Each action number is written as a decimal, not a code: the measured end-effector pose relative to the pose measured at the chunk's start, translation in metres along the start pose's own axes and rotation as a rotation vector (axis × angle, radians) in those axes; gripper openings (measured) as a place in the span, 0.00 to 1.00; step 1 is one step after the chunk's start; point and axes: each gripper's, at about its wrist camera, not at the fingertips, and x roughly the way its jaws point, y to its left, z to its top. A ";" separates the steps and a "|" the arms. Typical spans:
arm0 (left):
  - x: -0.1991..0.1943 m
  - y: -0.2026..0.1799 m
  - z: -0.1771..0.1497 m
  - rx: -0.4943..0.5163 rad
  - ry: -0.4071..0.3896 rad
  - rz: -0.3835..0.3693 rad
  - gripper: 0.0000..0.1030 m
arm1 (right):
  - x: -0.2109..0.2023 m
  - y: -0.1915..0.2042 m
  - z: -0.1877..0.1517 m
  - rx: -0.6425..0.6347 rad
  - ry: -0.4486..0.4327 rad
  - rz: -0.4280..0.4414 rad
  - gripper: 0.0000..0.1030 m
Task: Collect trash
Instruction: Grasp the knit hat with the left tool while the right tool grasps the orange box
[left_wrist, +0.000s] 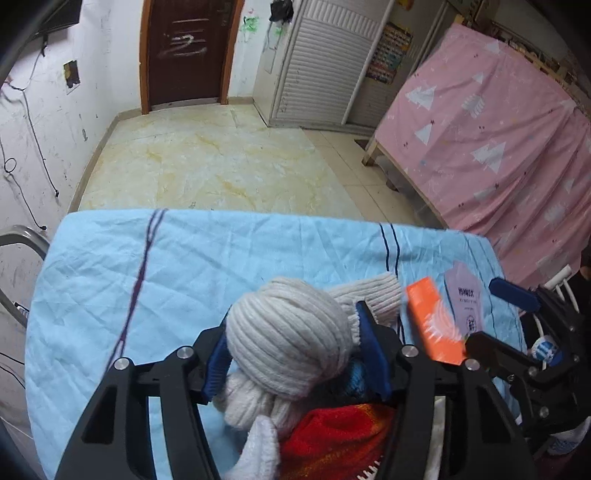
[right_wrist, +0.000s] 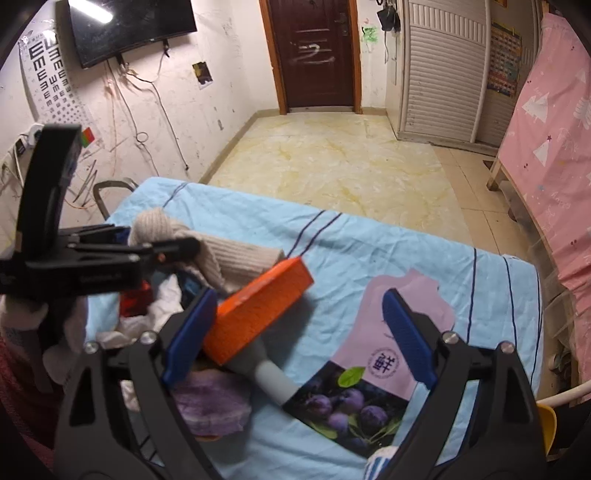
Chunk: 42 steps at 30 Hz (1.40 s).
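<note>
Writing shows only on the purple plum packet (right_wrist: 373, 363): one large Chinese character. It lies flat on the blue sheet (right_wrist: 369, 251), beneath the wide-spread right gripper (right_wrist: 295, 332). Beside it, the left gripper (left_wrist: 295, 350) clamps a cream knit bundle (left_wrist: 286, 339).

Dim indoor light, fisheye-warped edges, soft blur.
</note>
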 end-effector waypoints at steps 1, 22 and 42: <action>-0.005 0.003 0.002 -0.010 -0.014 -0.002 0.49 | 0.000 0.000 0.001 0.001 0.000 0.005 0.85; -0.018 0.017 0.012 0.009 -0.051 0.040 0.54 | 0.051 0.016 0.010 0.095 0.198 0.132 0.55; 0.018 0.024 0.005 0.005 0.017 0.110 0.45 | 0.021 0.007 0.008 0.105 0.091 0.123 0.22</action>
